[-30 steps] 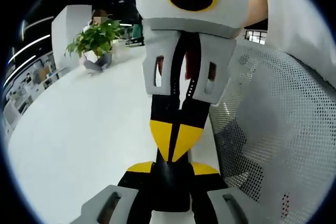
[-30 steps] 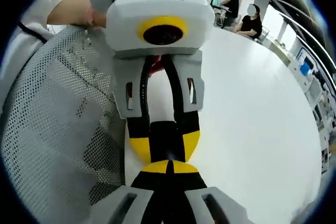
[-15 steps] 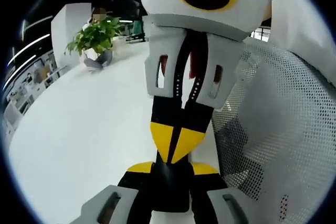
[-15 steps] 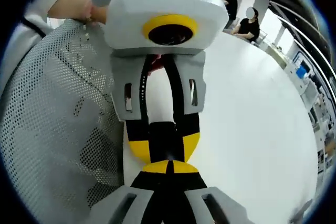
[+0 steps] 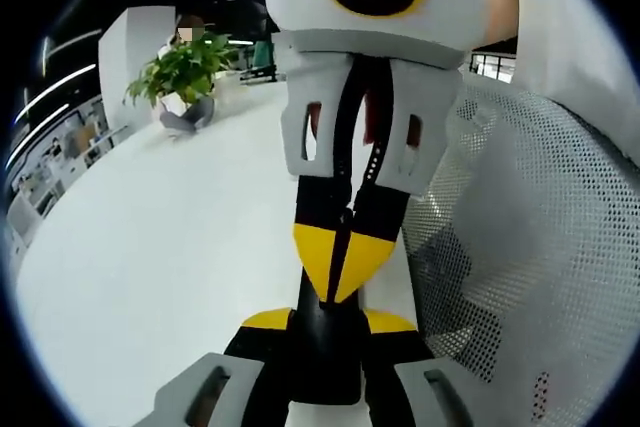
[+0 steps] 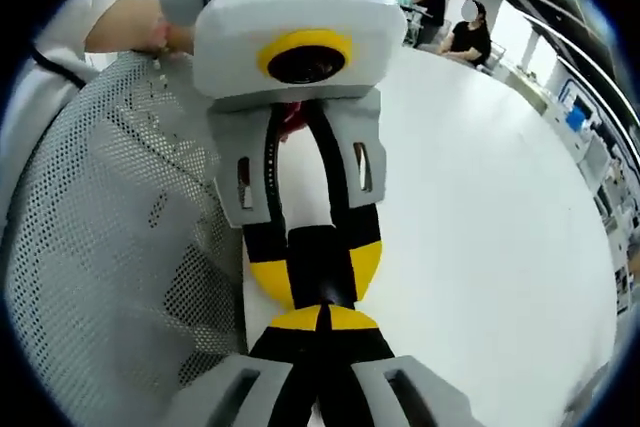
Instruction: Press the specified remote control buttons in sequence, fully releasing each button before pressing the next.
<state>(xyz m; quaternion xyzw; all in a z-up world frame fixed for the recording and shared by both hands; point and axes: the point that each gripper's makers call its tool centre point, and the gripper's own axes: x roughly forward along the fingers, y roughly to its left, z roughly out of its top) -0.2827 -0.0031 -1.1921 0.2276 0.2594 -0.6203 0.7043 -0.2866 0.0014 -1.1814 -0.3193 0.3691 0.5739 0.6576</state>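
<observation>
- The remote control [image 5: 325, 347], a black slab seen end-on, sits clamped between the left gripper's [image 5: 328, 322] parted yellow-tipped jaws.
- The right gripper [image 6: 322, 319] has its jaws closed together and empty, tips meeting the remote's end.
- Below lies a white table [image 5: 150, 267].
- A grey mesh chair back [image 5: 520, 247] stands beside it.

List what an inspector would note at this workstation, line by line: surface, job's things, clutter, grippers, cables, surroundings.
Surface: white table, bare where visible.
Job's things: black object, probably the remote seen end-on; buttons cannot be told.
Clutter: nothing seen.
Grippers: left gripper clamps the black object; right gripper shut, tips meeting the object's end.
Cables: nothing seen.
Surroundings: mesh chair back beside the table; potted plant at the far edge; seated person in the distance.
</observation>
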